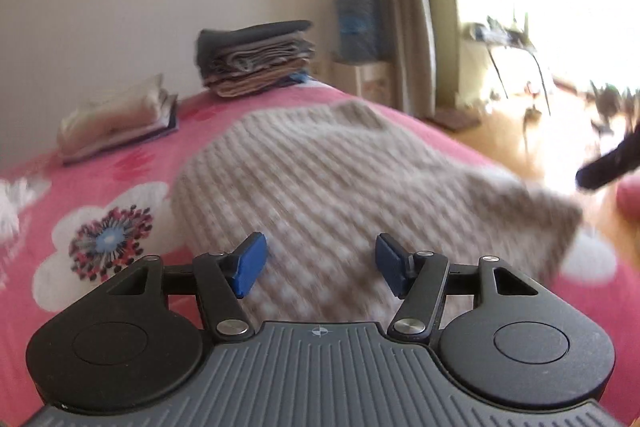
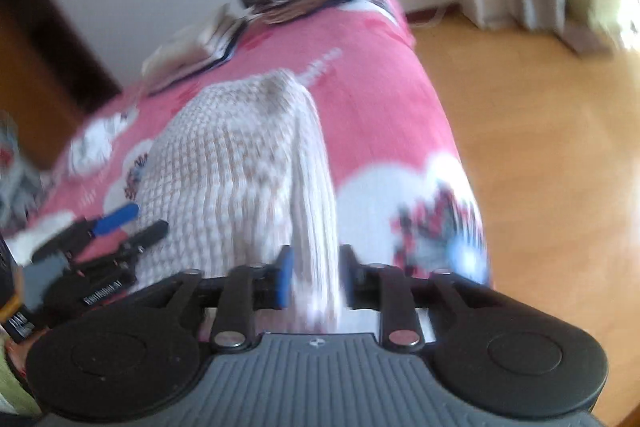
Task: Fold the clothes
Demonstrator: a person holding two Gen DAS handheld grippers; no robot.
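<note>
Right gripper [image 2: 314, 277] sits nearest, jaws part open around a raised ridge of the sweater [image 2: 224, 163]; blur hides whether the pads press it. That beige knit lies across the bed [image 2: 372, 99] toward its right edge, partly folded. Left gripper [image 1: 318, 261] hovers open over the near hem, holding nothing. A folded stack [image 1: 256, 57] waits at the far corner. Judging so, a fold is midway; next, lay the ridge flat and take the hem.

One knitted sweater [image 1: 320, 179] — two folded stacks [image 1: 256, 59] [image 1: 116, 119] — one pink floral bedspread [image 1: 100, 247].
</note>
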